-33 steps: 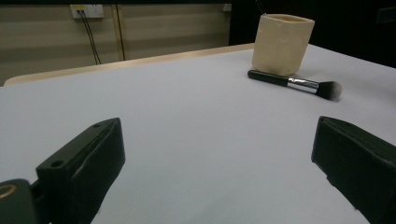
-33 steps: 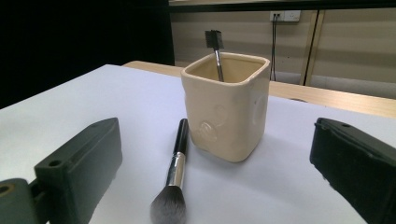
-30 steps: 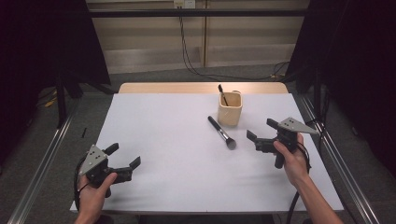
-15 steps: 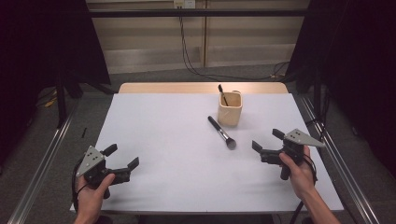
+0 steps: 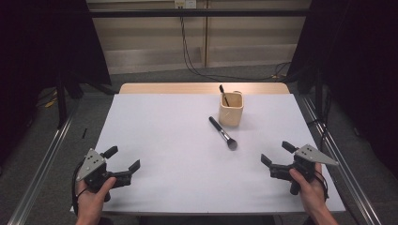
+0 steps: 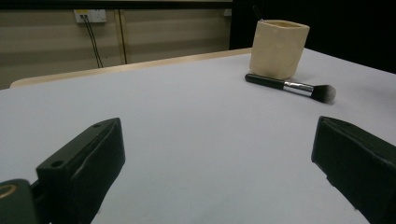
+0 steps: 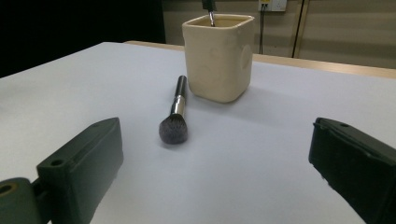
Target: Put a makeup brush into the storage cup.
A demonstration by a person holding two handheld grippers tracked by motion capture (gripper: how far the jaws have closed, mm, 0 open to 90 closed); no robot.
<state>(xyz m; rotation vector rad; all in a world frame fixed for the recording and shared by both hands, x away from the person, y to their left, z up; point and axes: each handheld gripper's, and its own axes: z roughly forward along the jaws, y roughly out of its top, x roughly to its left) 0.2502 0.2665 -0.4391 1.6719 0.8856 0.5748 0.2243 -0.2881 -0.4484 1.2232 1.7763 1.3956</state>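
Makeup brush [image 5: 223,132] lies flat on the white surface [image 5: 169,140], right of centre in the high view, bristle head toward the lower right, black handle angled up-left toward the cup. Nothing touches it. I read it as the item to be picked up, since both tools face that way.

Cream square cup [image 5: 231,108] stands upright just above the brush, near the handle end; whether they touch I cannot tell. A second dark handle [image 5: 223,93] pokes out of it, leaning left. That suggests the cup is the holder and the loose brush belongs inside.

My right tool [image 5: 279,160] sits at the lower right of the high view, jaws spread wide and empty, held low over the surface. In the right gripper view the brush [image 7: 175,114] sits between its jaws but well ahead, head nearest me, so this tool looks best placed for the pickup.

My left tool [image 5: 123,158] sits at lower left, jaws likewise wide and empty, well apart from everything; the brush [image 6: 292,87] appears far off at upper right.
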